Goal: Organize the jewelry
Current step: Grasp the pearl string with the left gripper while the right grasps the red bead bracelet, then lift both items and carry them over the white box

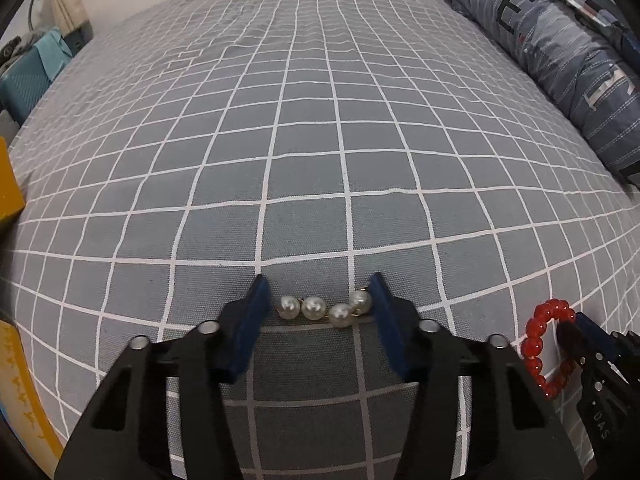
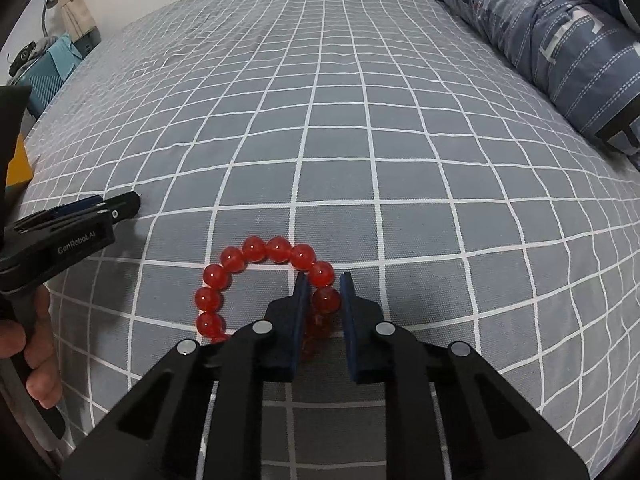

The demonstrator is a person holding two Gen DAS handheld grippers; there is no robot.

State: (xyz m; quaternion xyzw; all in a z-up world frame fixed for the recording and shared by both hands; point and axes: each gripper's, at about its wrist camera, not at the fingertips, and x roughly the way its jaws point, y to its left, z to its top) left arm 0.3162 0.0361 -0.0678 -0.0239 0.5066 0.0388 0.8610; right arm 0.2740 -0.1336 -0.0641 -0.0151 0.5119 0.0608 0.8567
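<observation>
Left wrist view. The left gripper (image 1: 318, 294) stands wide open over the grid-patterned bedsheet (image 1: 304, 140), holding nothing; its blue fingers (image 1: 250, 320) bracket a short pearl strand (image 1: 326, 307), four white beads on gold links lying on the sheet between the tips. To the right of the strand, the red bead bracelet (image 1: 540, 344) appears with the right gripper (image 1: 576, 336) at it. A rolled blue quilt (image 1: 560, 52) lies along the far right edge of the sheet.

Right wrist view. Left of the bracelet, the left gripper (image 2: 120, 206) is seen side-on, gripped by the person's hand (image 2: 36, 344). The red bead bracelet (image 2: 264, 280) rests on the bedsheet (image 2: 360, 120); the right gripper (image 2: 324, 282) is narrowly open, its jaws straddling one bead on the loop's right side. Contact with that bead cannot be confirmed.

Handling, as judged. Both pieces look light, with smooth, rounded beads likely to slip from flat pads. The pearl strand seems limp and its links delicate; closing across a bead near its middle should serve. The bracelet probably flexes, so a pinch across one bead is advisable.
</observation>
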